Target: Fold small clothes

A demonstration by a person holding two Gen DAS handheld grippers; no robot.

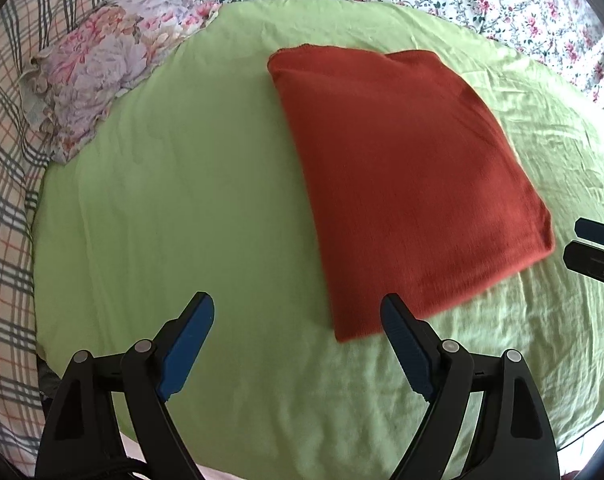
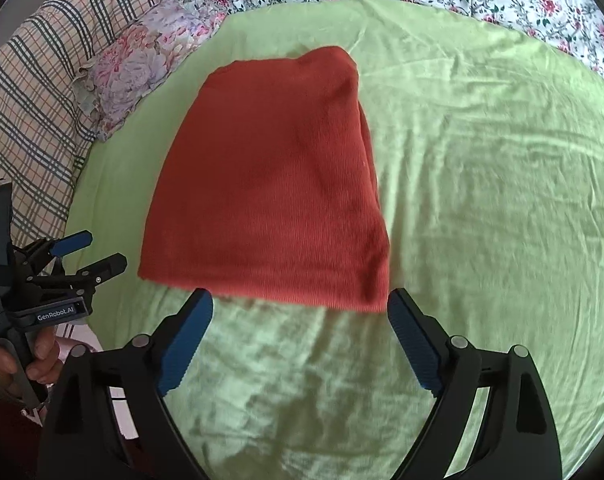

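Folded red cloth [image 2: 270, 184] just beyond right claw [image 2: 300, 304], spread wide

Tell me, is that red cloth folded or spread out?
Folded. The red cloth lies as a compact rectangle on the green sheet, with layered edges along its right side. Neither gripper touches it.

A bed carries everything, covered by a wrinkled light-green sheet [image 2: 481, 184]. Ahead of both grippers, a folded rust-red garment [image 2: 270, 192] lies flat on it (edges slightly blurred). Farther ahead and left, a floral pillow [image 1: 102, 68] overlaps the sheet's edge.
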